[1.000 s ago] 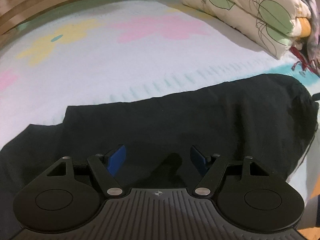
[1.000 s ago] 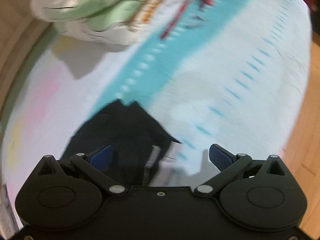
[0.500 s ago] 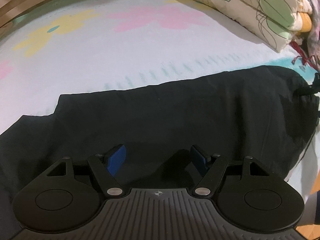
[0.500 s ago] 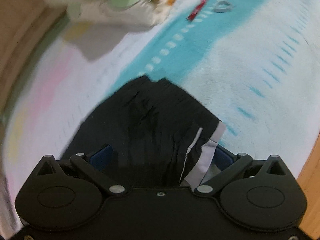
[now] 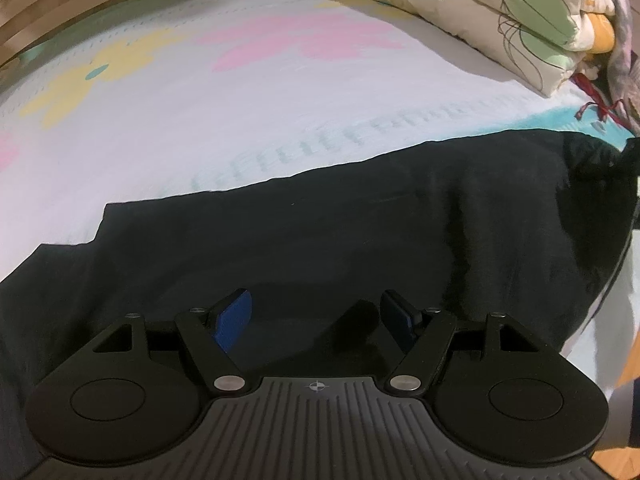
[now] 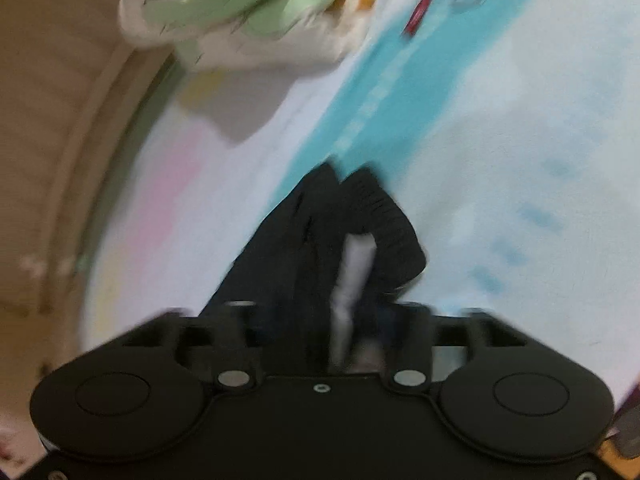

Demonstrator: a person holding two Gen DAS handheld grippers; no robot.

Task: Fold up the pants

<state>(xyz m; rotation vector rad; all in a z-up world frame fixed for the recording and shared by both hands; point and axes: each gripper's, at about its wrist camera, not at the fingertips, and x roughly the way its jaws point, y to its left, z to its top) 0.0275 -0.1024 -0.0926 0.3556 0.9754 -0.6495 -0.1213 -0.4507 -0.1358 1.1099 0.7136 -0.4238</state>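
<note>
Black pants (image 5: 360, 232) lie flat across the bedsheet, filling the lower half of the left wrist view. My left gripper (image 5: 316, 316) hovers just over the cloth, open, with nothing between its blue pads (image 5: 232, 316). In the blurred right wrist view the waist end of the pants (image 6: 320, 232), with a white label (image 6: 352, 272) on it, is bunched between the jaws of my right gripper (image 6: 324, 320). Those jaws are closing and squeeze the cloth together.
The sheet (image 5: 240, 112) is white with pink and yellow flowers and a turquoise band (image 6: 384, 92). Folded floral bedding (image 5: 500, 20) is stacked at the far right, with a red cord (image 5: 596, 100) beside it. A wooden bed frame (image 5: 80, 4) runs along the far edge.
My right gripper dropped onto the waist end of the pants and its jaws came in from wide open, gathering the cloth. The left gripper stayed open over the pants.
</note>
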